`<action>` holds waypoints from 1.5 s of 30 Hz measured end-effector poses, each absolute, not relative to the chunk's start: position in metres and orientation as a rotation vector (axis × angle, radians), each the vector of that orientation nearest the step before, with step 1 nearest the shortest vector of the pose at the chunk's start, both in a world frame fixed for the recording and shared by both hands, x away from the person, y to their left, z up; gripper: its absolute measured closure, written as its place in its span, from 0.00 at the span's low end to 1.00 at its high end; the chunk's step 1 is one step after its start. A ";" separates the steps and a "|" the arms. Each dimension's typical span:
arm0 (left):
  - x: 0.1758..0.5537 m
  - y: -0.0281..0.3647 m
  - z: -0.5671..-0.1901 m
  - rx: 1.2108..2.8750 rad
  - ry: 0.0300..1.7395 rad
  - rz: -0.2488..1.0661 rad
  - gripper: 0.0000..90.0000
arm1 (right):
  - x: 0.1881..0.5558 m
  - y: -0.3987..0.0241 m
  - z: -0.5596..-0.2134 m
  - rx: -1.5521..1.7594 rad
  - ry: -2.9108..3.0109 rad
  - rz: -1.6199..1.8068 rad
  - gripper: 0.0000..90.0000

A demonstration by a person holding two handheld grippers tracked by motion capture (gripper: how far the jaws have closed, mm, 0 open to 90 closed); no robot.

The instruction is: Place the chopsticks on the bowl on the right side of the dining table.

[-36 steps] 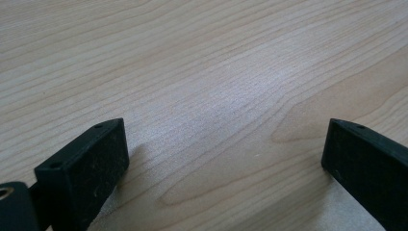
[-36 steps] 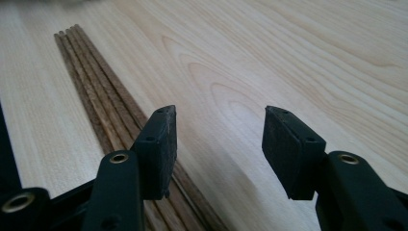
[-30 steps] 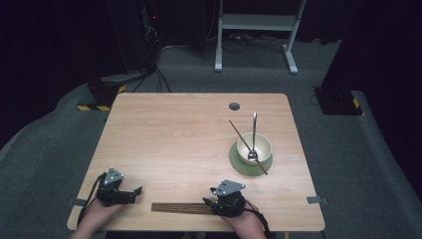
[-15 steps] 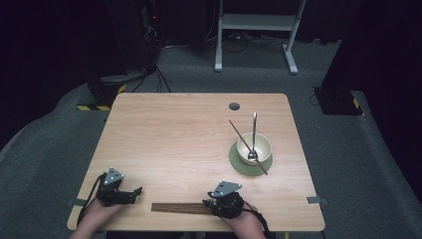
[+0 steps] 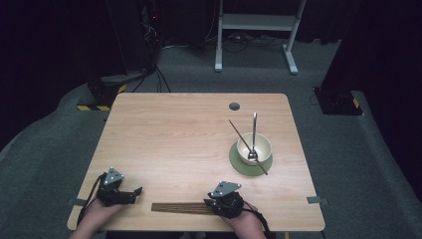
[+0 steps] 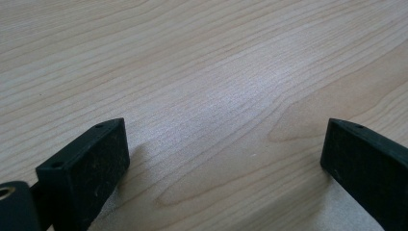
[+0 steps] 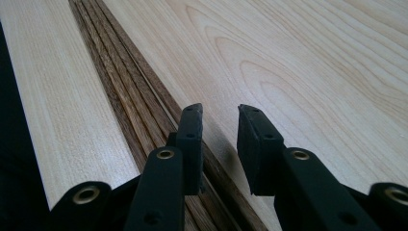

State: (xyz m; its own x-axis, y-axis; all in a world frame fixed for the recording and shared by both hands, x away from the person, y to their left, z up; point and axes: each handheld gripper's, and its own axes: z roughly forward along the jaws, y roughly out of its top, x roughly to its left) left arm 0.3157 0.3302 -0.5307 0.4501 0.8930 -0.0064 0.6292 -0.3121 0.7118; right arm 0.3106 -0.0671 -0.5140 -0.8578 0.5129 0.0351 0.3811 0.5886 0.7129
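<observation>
A row of dark wooden chopsticks (image 5: 176, 207) lies along the table's front edge. My right gripper (image 5: 208, 203) sits low at the row's right end, pointing left along it. In the right gripper view its jaws (image 7: 219, 113) have just been closing to a narrow gap. The outermost chopstick (image 7: 120, 82) runs beneath and between them, and the pads still stand apart from it. My left gripper (image 5: 135, 193) rests at the front left, open wide over bare wood (image 6: 223, 132). A cream bowl (image 5: 259, 144) on a green plate (image 5: 239, 162) holds a spoon (image 5: 254, 129) and one chopstick (image 5: 241, 134).
The wooden table (image 5: 189, 134) has a small round hole (image 5: 234, 106) near its far edge. Dark carpet surrounds it, with a white frame stand (image 5: 254, 22) and black equipment beyond. The person's hands reach in at the front edge.
</observation>
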 end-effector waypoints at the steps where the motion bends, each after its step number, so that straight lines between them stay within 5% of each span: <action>1: 0.316 0.330 -0.531 2.053 1.268 0.523 0.03 | 0.312 -0.068 -0.514 0.767 2.633 1.111 0.80; 45: 0.316 0.330 -0.531 2.055 1.262 0.522 0.04 | 0.320 -0.076 -0.517 0.844 2.610 1.064 0.81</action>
State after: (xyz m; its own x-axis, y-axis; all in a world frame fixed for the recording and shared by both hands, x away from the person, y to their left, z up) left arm 0.3157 0.3298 -0.5306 0.4542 0.8909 -0.0056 0.6270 -0.3152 0.7124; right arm 0.3197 -0.0763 -0.5166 -0.8174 0.5753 0.0297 0.4320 0.5781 0.6922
